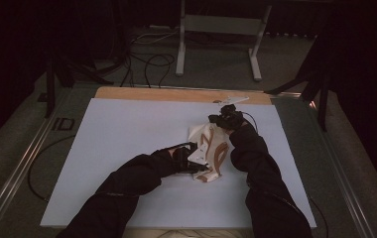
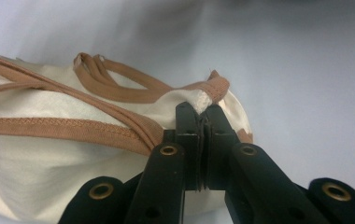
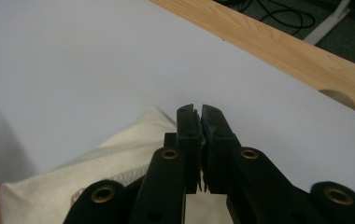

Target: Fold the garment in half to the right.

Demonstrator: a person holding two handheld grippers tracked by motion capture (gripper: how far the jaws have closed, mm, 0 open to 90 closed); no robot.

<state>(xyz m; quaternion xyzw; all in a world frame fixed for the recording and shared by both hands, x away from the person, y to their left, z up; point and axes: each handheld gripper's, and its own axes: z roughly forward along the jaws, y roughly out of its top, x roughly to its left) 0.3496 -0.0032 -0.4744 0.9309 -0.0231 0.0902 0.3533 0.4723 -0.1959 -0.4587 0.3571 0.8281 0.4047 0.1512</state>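
Cloth bag [image 1: 209, 148], cream with brown straps, lies on my white table [image 1: 117, 139]. My left gripper [image 2: 202, 109] has its jaws clamped on a corner at the bag's 7 o'clock. My right gripper [image 3: 199, 112] pinches the edge at 1 o'clock.

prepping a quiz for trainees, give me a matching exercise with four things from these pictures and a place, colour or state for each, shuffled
Things:
1. bag
2. bag straps
3. left gripper
4. wooden strip

Descriptions:
A. brown
B. along the far edge of the white board
C. cream, lying crumpled on the board
D. shut on a corner of the bag

Pairs: 1-C, 2-A, 3-D, 4-B
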